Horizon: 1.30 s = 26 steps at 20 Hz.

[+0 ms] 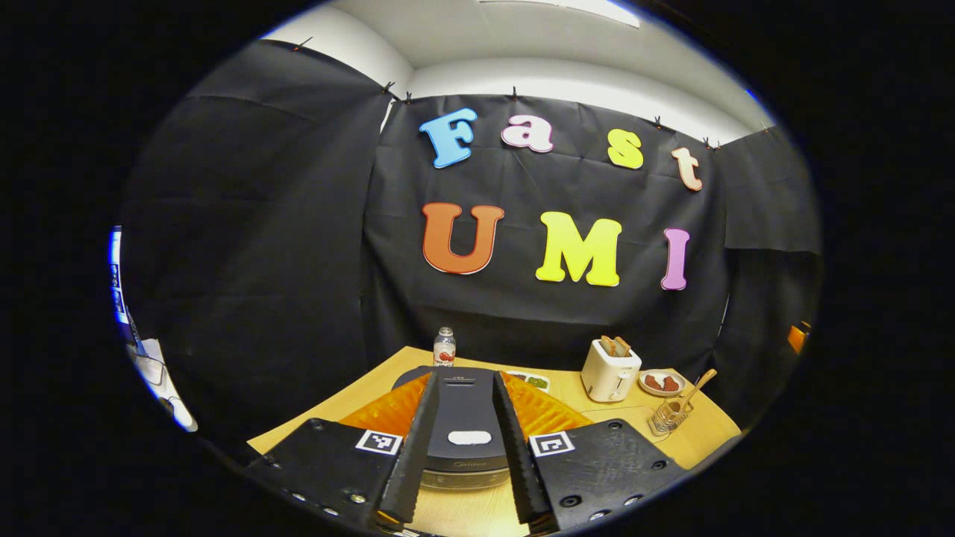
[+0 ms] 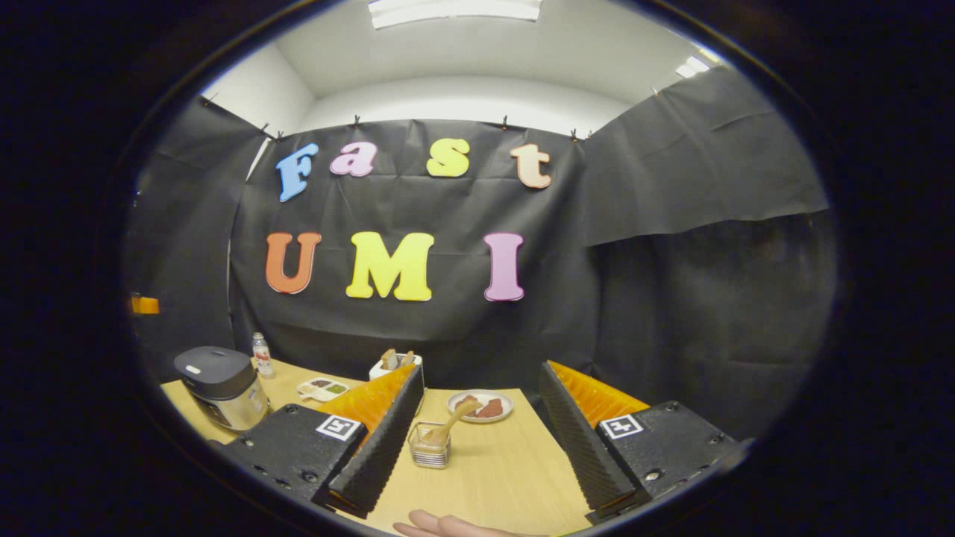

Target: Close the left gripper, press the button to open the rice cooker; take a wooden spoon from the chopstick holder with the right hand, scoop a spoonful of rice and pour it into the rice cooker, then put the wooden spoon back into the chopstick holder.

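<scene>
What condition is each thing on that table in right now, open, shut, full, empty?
rice cooker: lid shut
wooden spoon: leaning in its holder
chopstick holder: upright on the table
toaster: bread slices sticking up from the slots
bottle: upright, capped
left gripper: open, fingers framing the cooker
right gripper: wide open, holding nothing

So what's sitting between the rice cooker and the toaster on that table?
In the right gripper view, a small bottle and a shallow tray lie between the rice cooker and the toaster.
</scene>
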Each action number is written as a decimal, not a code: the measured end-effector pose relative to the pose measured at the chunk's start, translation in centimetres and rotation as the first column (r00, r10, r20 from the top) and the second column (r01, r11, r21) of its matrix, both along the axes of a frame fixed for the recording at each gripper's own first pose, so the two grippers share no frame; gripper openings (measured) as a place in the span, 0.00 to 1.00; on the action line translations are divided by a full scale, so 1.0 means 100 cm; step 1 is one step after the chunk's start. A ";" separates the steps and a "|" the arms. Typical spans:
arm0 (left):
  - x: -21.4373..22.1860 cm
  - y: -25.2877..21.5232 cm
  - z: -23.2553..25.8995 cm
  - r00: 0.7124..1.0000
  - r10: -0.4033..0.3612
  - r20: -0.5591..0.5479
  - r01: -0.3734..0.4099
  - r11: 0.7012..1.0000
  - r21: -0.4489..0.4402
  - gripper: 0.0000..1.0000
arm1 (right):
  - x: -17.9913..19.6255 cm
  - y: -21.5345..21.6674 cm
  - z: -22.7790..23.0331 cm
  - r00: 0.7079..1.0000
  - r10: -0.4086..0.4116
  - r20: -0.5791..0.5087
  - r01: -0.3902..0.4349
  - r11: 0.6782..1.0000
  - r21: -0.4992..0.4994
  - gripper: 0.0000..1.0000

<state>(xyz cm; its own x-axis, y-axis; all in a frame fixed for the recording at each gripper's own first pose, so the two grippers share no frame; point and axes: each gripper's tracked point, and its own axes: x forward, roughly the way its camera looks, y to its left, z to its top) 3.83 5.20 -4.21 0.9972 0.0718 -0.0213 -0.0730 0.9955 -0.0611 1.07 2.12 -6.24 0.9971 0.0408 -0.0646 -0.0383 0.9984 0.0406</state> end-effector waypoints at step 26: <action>0.066 0.000 -0.134 0.884 0.046 -0.466 0.003 0.994 0.105 0.00 | -0.012 0.029 -0.056 0.978 0.127 -0.168 -0.135 0.990 -0.037 1.00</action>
<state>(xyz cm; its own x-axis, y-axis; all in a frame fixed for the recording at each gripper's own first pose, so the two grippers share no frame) 10.44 5.18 -17.59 0.8714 0.1196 -0.4757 -0.0899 0.9923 0.0850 -0.14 5.03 -11.89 0.9587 0.1632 -0.2328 -0.1657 0.9861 0.0092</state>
